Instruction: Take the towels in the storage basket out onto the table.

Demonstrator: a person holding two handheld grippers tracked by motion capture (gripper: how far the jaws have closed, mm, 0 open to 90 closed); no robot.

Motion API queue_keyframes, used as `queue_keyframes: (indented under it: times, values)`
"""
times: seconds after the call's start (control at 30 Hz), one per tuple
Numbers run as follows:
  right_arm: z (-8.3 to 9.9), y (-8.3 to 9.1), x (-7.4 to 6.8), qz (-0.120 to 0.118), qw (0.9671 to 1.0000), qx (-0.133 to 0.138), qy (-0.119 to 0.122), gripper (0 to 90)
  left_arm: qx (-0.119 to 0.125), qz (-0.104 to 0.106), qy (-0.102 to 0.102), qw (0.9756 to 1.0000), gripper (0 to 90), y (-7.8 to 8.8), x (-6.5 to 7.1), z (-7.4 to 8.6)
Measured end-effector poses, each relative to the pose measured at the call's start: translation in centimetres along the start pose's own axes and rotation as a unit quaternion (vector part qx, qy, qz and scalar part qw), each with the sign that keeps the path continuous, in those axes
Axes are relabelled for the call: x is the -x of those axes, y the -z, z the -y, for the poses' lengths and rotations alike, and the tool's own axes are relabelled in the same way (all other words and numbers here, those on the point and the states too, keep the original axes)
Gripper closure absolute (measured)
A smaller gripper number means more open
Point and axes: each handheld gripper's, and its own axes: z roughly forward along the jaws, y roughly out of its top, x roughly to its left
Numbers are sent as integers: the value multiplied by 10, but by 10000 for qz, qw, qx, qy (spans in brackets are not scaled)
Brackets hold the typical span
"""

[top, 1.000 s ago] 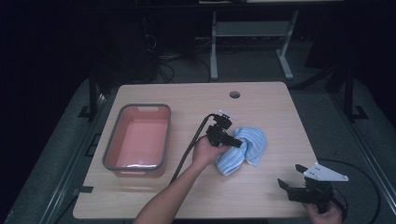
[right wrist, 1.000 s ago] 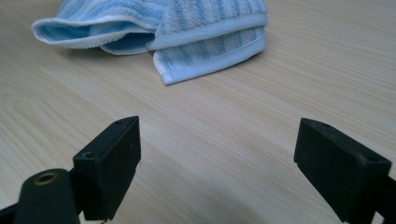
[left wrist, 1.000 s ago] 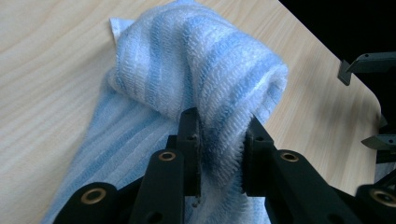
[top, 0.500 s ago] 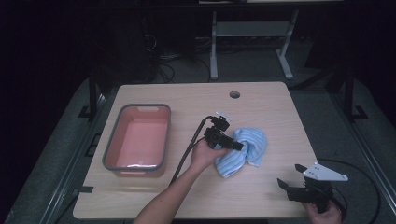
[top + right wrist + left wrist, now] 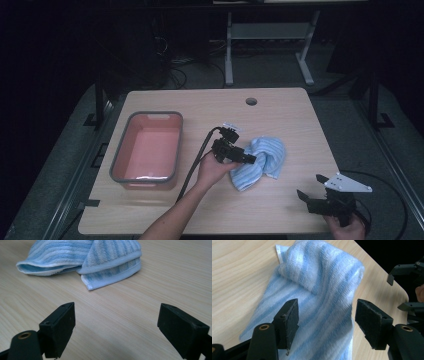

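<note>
A blue-and-white striped towel (image 5: pixel 260 161) lies crumpled on the wooden table (image 5: pixel 280 107), right of centre. My left gripper (image 5: pixel 251 159) hovers at the towel's left edge. Its jaws have just been opening, and in the left gripper view (image 5: pixel 327 325) they stand apart above the towel (image 5: pixel 322 290) with the pads off the cloth. My right gripper (image 5: pixel 312 188) rests near the table's front right corner, open, nothing between its jaws (image 5: pixel 116 327). The towel (image 5: pixel 87 257) lies beyond it.
A pink tub with a grey rim (image 5: pixel 120 160) stands on the left half of the table. A round cable hole (image 5: pixel 251 101) sits near the far edge. The left gripper's cable (image 5: pixel 197 160) trails back along the forearm. Dark floor and a metal frame (image 5: pixel 265 35) lie behind.
The left gripper's jaws have opened and let go of the towel, which now lies loose on the table. The right gripper has stayed where it was.
</note>
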Motion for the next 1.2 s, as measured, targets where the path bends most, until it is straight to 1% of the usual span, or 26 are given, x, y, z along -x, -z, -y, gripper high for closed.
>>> queue_keyframes:
  times: [0.03, 0.13, 0.33, 0.37, 0.43, 0.5, 0.53, 0.6, 0.73, 0.8, 0.9, 0.93, 1.1, 1.13, 1.17, 1.2]
  values:
    - [0, 0, 0, 8, 10000, 3, -10, 143, 15, -1, -24, 10000, 352, 2, 0, 2]
    - [-1, -1, 1, 19, 10000, -2, -18, 143, 35, 6, 4, 10000, 352, 6, 1, 6]
    - [-1, -2, 2, 17, 10000, -21, 10, 143, 84, -23, -54, 9999, 349, 15, 3, 13]
    - [-1, -2, 2, 20, 10000, -25, 1, 143, 84, -34, -70, 9999, 348, 16, 3, 14]
    - [-1, -2, 2, 20, 10000, -36, -12, 143, 11, -122, -137, 9998, 343, 18, 3, 16]
    - [-1, -3, 2, 19, 10000, -33, 10, 143, 14, -90, -98, 9999, 339, 21, 2, 19]
    - [-1, -3, 2, 16, 10000, -40, 21, 143, 43, -114, -90, 9999, 339, 23, 1, 20]
    - [-1, -3, 1, 5, 10000, -44, 12, 143, 87, -96, -58, 9999, 339, 26, 0, 23]
    - [-1, -5, 0, 10, 10000, -64, 1, 143, 119, -85, -55, 9999, 339, 31, -1, 29]
    - [-1, -5, 1, 5, 10000, -79, -16, 143, 140, -44, -49, 9999, 342, 33, -1, 32]
    - [0, -5, 1, 22, 10000, -84, 7, 143, 156, -72, -74, 9998, 342, 37, 0, 35]
    - [0, -5, 2, 23, 10000, -85, -27, 143, 169, -80, -58, 9998, 342, 38, 1, 37]
    - [2, -4, 4, 25, 10000, -88, -29, 143, 120, -151, -187, 9996, 337, 40, 5, 43]
    - [2, -4, 4, 36, 9999, -98, -48, 143, 65, -191, -231, 9995, 337, 41, 5, 44]
    - [3, -4, 4, 41, 9999, -104, -51, 143, 84, -216, -231, 9995, 335, 41, 6, 45]
    - [3, -3, 4, 39, 9999, -108, -62, 143, 57, -206, -262, 9994, 331, 42, 6, 47]
